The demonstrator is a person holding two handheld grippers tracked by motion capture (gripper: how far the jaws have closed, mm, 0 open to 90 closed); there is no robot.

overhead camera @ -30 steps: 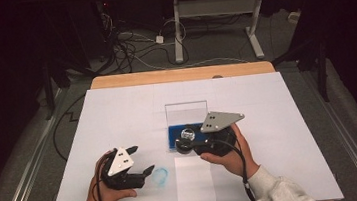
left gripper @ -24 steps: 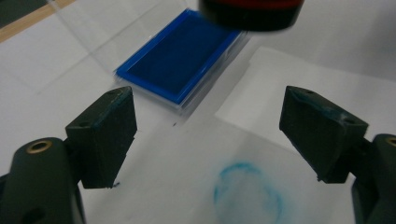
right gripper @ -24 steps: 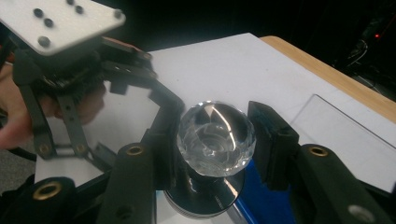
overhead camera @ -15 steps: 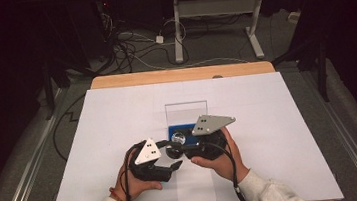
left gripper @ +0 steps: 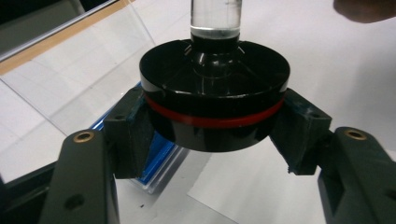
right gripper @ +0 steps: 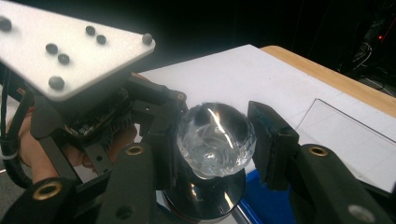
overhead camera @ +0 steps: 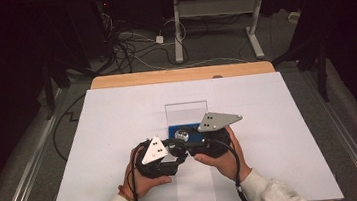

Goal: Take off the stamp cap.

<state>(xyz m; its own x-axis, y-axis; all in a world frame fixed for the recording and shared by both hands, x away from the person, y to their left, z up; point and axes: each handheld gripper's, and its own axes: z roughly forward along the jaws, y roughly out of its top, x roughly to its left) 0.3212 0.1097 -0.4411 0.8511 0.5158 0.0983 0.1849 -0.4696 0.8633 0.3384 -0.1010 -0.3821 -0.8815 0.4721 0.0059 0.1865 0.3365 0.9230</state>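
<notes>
So the left gripper has just closed its jaws on the round black base with a red ring. The right gripper is clamped on the clear faceted glass ball topping it. The whole piece hovers near the front edge of the white-covered table, over a blue tray.

Item count: two tongs, left and right; one black-based crystal-ball stopper; one blue case; one table.
</notes>
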